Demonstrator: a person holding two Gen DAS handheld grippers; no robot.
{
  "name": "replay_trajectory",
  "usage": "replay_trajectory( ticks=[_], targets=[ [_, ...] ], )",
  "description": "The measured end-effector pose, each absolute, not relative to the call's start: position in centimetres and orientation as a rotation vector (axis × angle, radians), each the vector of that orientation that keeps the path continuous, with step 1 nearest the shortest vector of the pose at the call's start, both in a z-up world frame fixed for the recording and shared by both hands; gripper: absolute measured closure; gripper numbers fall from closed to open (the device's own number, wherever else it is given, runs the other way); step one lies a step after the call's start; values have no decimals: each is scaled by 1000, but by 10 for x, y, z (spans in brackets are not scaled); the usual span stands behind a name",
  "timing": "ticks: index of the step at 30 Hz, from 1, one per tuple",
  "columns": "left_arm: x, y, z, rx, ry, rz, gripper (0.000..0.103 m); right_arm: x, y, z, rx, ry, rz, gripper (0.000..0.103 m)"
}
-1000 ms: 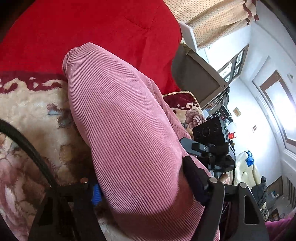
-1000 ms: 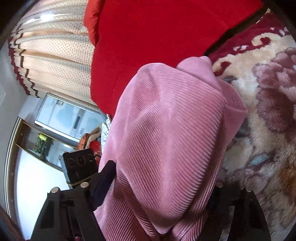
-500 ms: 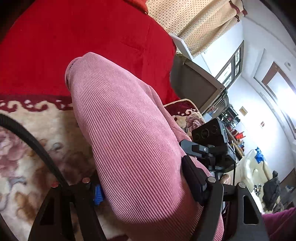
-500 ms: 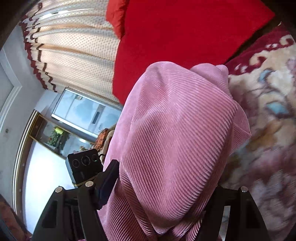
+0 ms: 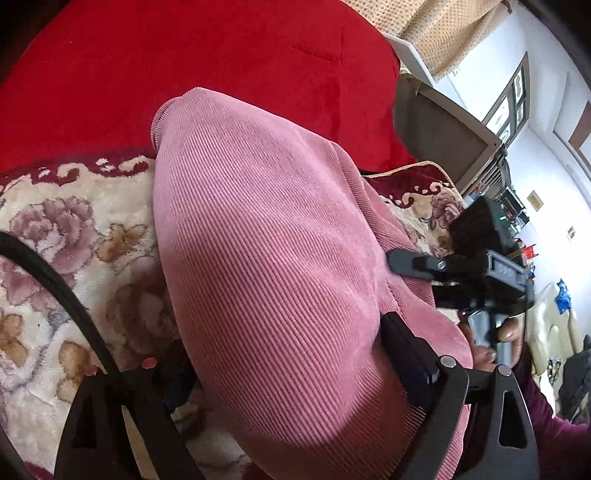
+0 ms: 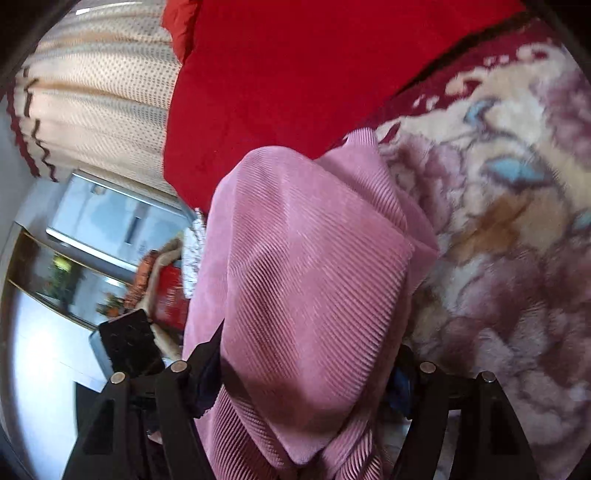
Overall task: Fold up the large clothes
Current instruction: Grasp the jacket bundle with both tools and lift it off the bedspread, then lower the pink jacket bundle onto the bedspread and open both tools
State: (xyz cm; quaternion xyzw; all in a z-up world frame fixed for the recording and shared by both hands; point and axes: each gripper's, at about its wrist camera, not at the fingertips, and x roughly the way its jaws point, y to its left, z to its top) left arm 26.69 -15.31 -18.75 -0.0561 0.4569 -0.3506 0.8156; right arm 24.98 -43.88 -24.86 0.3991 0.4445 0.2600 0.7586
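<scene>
A red cushion (image 5: pixel 207 70) fills the left view from 10 to 1 o'clock. Below it, at 8 o'clock, lies a floral blanket (image 5: pixel 70 240). A dotted curtain (image 5: pixel 443 29) hangs at 1 o'clock. In the right view, a window (image 6: pixel 110 221) sits at 9 o'clock.

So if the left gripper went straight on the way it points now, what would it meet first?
The pink ribbed garment: its bundled fold already fills the space between the left gripper fingers. Beyond that lies the red cover, though depth past the cloth is unclear.
</scene>
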Motion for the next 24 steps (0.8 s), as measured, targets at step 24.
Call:
replay_trajectory(
  ticks=[24],
  targets=[
    [228,-157,-178,38,792,-515,0,241,-420,-209,652,859,410,65]
  ],
)
